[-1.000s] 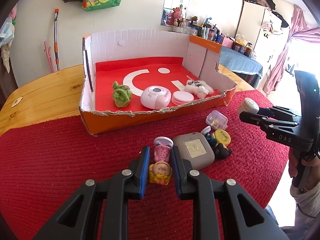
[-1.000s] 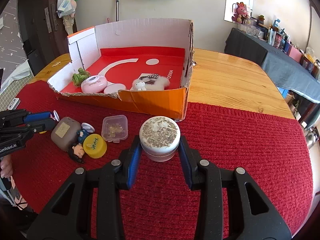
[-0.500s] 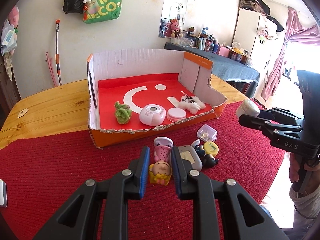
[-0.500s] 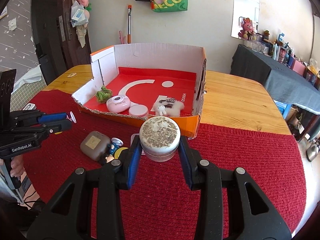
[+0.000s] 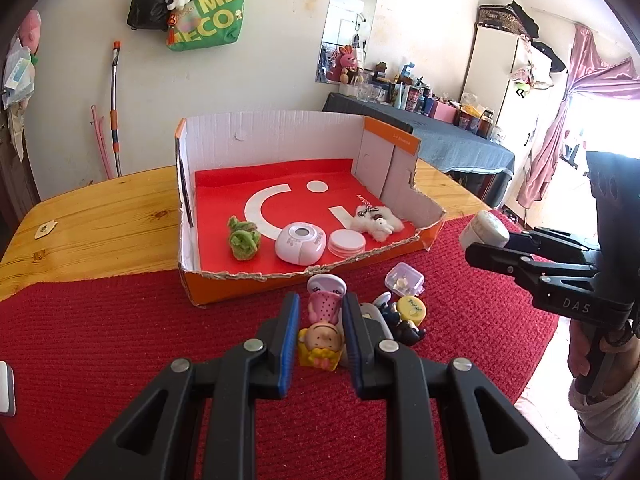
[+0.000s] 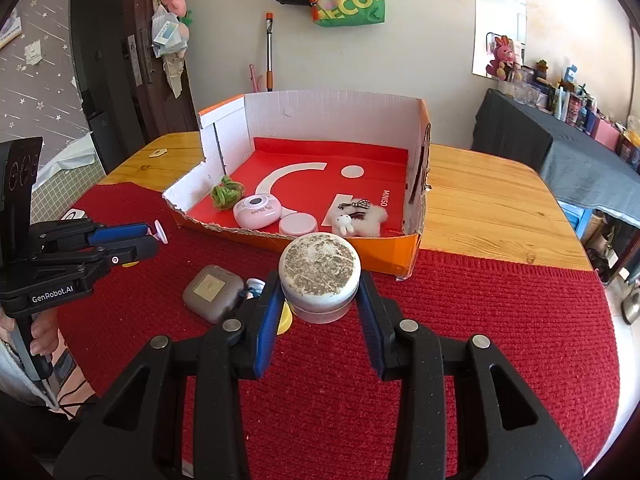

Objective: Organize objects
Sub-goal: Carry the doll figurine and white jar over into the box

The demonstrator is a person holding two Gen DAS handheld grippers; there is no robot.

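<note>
On the red knitted mat [image 5: 120, 340] before the cardboard box [image 5: 280, 132], I find both my claws loaded and held clear of the surface. My left gripper [image 5: 320, 336] is clamped on a small cartoon figurine [image 5: 322, 336] with a pink perforated body and a yellow base, its blue pads pressing both sides. My right gripper [image 6: 320, 312] is clamped on a round white jar [image 6: 319, 276] with a speckled, worn lid, upright between the pads.

Inside the box, along its torn front edge, I note a green yarn toy [image 5: 243, 238], a pink round device [image 5: 300, 244], a flat white disc [image 5: 346, 242] and a white plush keychain [image 5: 378, 222].

Loose on the mat, close together, lie a grey square case [image 6: 214, 292], a small clear plastic box [image 5: 404, 280], a yellow disc [image 5: 411, 308] and a dark-haired doll [image 5: 406, 326].
</note>
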